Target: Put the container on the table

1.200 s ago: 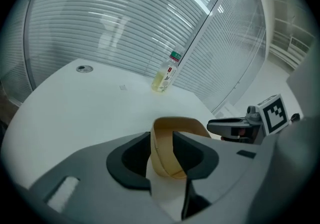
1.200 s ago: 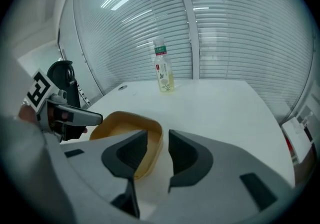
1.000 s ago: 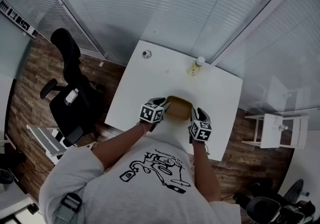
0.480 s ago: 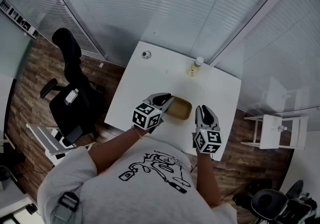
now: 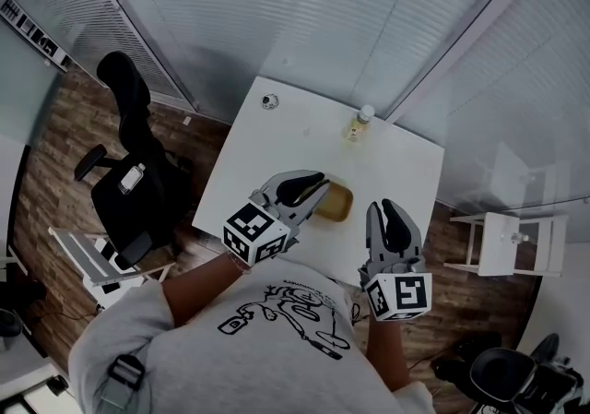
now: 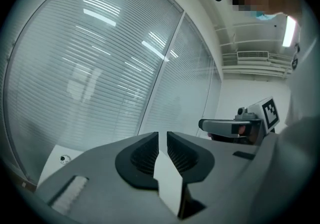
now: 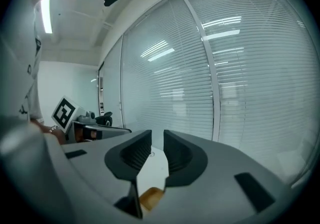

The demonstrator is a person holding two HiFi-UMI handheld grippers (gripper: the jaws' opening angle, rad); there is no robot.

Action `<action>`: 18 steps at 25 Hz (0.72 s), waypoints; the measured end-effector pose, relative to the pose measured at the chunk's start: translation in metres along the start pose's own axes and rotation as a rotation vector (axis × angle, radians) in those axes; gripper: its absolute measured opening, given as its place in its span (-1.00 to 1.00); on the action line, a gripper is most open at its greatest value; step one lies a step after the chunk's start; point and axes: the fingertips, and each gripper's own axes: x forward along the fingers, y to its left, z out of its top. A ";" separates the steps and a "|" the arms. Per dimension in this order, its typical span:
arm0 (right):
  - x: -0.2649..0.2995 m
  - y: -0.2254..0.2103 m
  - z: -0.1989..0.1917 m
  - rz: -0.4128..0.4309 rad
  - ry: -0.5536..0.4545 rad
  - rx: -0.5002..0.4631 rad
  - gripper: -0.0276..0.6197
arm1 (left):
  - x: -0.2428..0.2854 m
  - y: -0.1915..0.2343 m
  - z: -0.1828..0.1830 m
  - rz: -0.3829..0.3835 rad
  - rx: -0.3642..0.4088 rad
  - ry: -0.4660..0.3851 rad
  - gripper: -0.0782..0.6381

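Note:
A tan, shallow container (image 5: pixel 334 204) rests on the white table (image 5: pixel 277 140), near its front edge. My left gripper (image 5: pixel 312 185) hovers above the container's left end, raised off the table, jaws nearly together with nothing between them. My right gripper (image 5: pixel 387 211) is raised at the container's right, apart from it, and its jaws are also close together and empty. In the right gripper view the container (image 7: pixel 150 197) shows low between the right gripper's (image 7: pixel 157 135) jaws, far beneath. The left gripper view shows the left gripper (image 6: pixel 162 135) aimed at the blinds.
A small bottle (image 5: pixel 360 124) stands at the table's far edge and a small round object (image 5: pixel 268 100) lies at its far left corner. A black office chair (image 5: pixel 138 172) is left of the table, a white stool (image 5: pixel 512 242) right. Glass walls with blinds stand behind.
Both grippers have drawn back from the container's two ends and risen toward the person. The container stays where it was on the table.

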 end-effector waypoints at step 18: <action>-0.036 0.040 0.061 0.035 -0.073 -0.075 -0.71 | -0.043 -0.055 0.066 -0.055 0.071 -0.117 -0.64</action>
